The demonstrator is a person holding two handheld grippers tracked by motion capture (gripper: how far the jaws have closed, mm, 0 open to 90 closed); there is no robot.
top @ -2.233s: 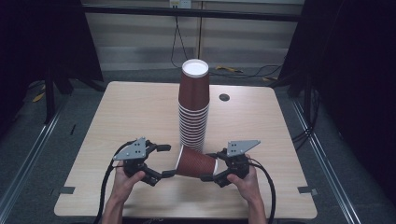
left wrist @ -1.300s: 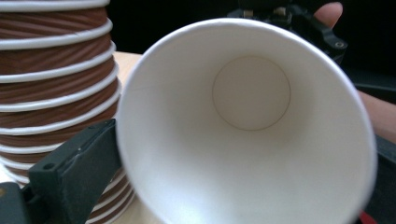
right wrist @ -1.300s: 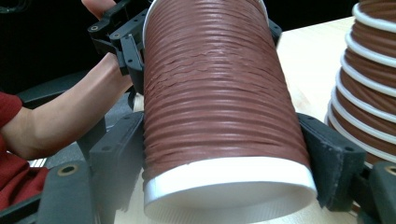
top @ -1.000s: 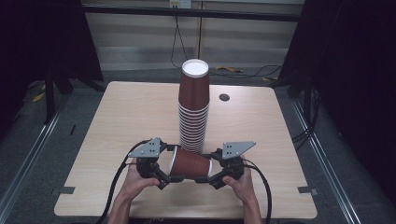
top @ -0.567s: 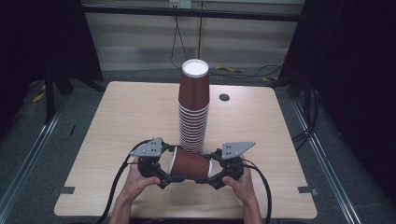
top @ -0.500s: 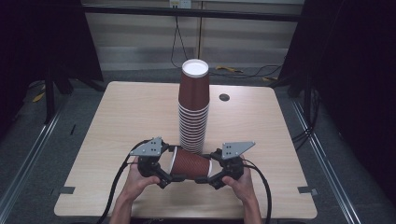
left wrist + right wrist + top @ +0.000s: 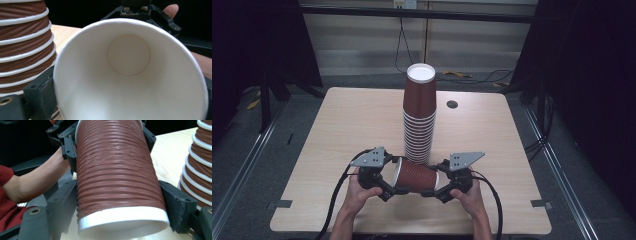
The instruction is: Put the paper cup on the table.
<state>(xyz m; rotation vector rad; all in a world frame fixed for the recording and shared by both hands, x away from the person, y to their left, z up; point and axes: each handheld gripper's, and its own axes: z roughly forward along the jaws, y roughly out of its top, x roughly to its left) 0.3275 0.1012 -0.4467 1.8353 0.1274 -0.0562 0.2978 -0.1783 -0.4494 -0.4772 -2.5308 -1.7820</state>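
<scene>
A brown paper cup (image 7: pixel 414 176) is held on its side between the two grippers, just above the table (image 7: pixel 337 125) near its front edge. Its narrow base end is clamped by the right gripper (image 7: pixel 443 181), whose jaws press on both sides of the ribbed wall. Its white rim end lies between the jaws of the left gripper (image 7: pixel 390 181), which have just been closing around it; whether the rim is yet gripped cannot be told. Just behind, a tall stack of cups (image 7: pixel 418 120) is seen.

Left gripper (image 7: pixel 393 186) jaws just closing, facing right gripper (image 7: pixel 438 186)
</scene>
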